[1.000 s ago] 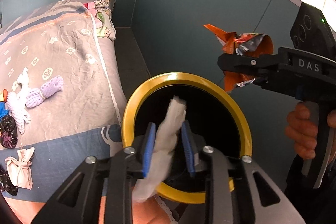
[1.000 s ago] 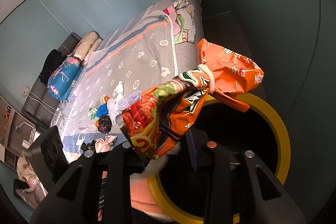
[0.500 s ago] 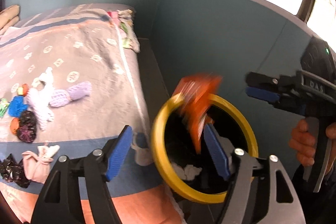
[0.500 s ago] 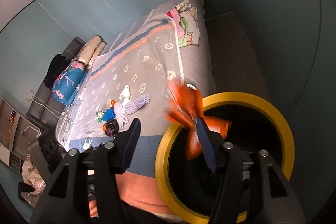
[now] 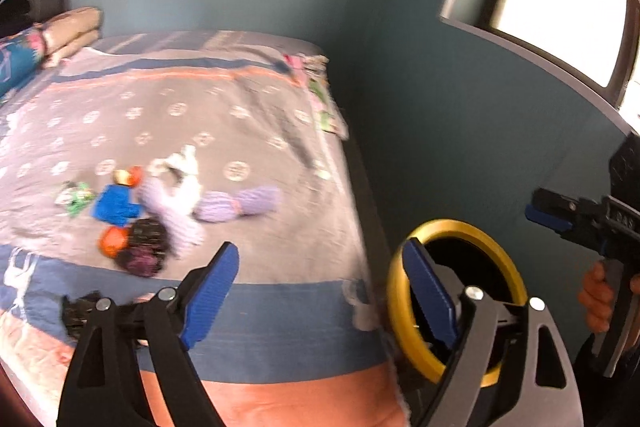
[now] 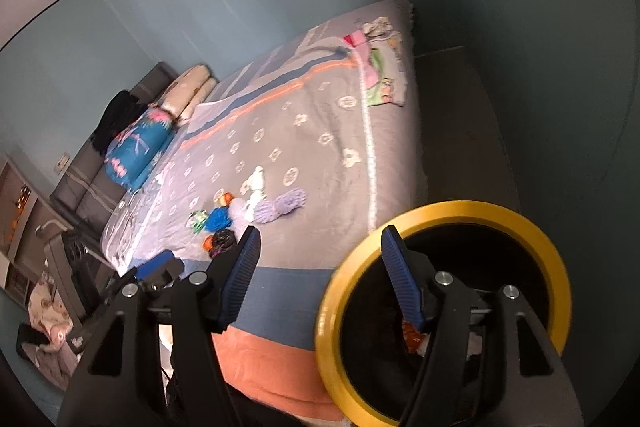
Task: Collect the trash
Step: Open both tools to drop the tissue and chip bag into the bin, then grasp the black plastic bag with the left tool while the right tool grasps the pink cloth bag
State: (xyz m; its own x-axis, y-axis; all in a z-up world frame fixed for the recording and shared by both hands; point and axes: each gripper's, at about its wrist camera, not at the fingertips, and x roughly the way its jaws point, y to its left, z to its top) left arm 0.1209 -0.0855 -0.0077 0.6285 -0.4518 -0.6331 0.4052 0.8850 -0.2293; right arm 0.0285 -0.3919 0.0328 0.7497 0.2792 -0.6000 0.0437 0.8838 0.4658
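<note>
Yellow plastic rings the mouth of the round bin (image 6: 444, 211), whose inside is black; it stands on the floor just beside the foot corner of the bed (image 6: 320, 115), and an orange scrap of wrapper (image 6: 412, 337) with small marks too blurred to read lies inside it among pale crumpled bits. On the grey quilt, printed with white flower medallions and banded in blue and salmon, the remaining trash pile (image 5: 152, 211) sits in a loose cluster: a knotted lilac knit bundle, a white crumpled tissue, a blue wad, an orange ball, a glossy black crinkled lump and a green-and-white wrapper. Left tool (image 5: 320, 291), black arms with ribbed blue pads, has its jaws opening wide with nothing between them. Right tool (image 6: 320, 267), of the same build, is likewise opening and empty, one pad over the bin's rim. In the left view a hand (image 5: 600, 297) grips the right tool's handle; lettering on its body is illegible
</note>
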